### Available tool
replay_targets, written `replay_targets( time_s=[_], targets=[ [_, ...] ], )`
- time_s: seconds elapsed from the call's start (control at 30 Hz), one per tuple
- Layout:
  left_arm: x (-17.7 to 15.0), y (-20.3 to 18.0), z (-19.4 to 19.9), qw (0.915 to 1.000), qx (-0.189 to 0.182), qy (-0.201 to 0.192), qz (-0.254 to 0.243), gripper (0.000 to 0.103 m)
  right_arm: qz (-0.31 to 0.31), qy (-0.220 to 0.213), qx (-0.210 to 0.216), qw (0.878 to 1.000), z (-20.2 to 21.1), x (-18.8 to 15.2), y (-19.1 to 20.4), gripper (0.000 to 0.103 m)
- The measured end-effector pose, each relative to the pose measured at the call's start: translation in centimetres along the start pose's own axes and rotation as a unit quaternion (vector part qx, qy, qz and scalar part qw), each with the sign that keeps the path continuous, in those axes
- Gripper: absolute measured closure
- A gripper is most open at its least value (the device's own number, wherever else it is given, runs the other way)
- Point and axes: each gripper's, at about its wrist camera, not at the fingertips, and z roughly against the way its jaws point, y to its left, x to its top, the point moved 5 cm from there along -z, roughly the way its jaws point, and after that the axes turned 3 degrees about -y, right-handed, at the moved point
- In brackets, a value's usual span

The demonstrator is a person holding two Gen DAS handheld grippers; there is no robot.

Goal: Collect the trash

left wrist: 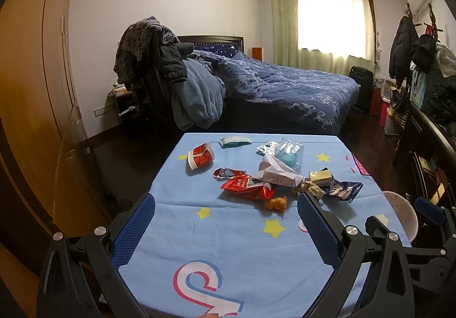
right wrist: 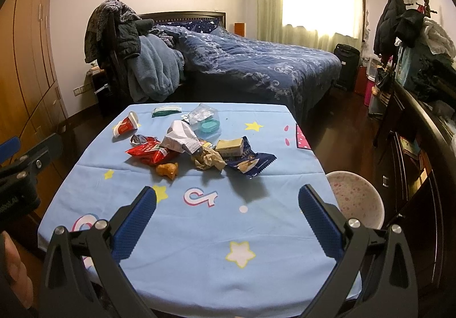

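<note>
Trash lies on a table with a light blue cloth (left wrist: 216,235) (right wrist: 199,221): a red snack bag (left wrist: 248,188) (right wrist: 149,152), a crushed red and white paper cup (left wrist: 200,159) (right wrist: 125,127), a white crumpled bag (left wrist: 275,172) (right wrist: 179,137), a dark blue wrapper (left wrist: 340,189) (right wrist: 250,162), a brown paper wad (right wrist: 206,159), an orange scrap (left wrist: 276,204) (right wrist: 167,169) and a yellow box (left wrist: 320,177) (right wrist: 229,147). My left gripper (left wrist: 226,199) is open and empty, short of the pile. My right gripper (right wrist: 227,192) is open and empty, nearer the table's front.
A white speckled bin (right wrist: 354,199) (left wrist: 401,212) stands at the table's right side. A clear plastic container (right wrist: 205,120) and a green and white packet (right wrist: 165,110) lie at the far side. A bed (right wrist: 256,67), a clothes-draped chair (right wrist: 119,41) and a dark cabinet (right wrist: 421,147) surround the table.
</note>
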Motion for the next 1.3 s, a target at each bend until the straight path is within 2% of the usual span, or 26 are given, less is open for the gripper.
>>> replay_targets(
  time_s=[1.0, 1.3],
  targets=[
    [0.0, -0.6, -0.7, 1.0, -0.001, 0.008, -0.002, 0.004, 0.01, 0.01, 0.003, 1.0, -1.0, 0.1, 0.4, 0.003],
    [0.4, 0.3, -2.4, 0.9998, 0.002, 0.016, 0.006, 0.004, 0.012, 0.017, 0.005, 1.0, -2.0, 1.0, 0.6, 0.003]
  ],
)
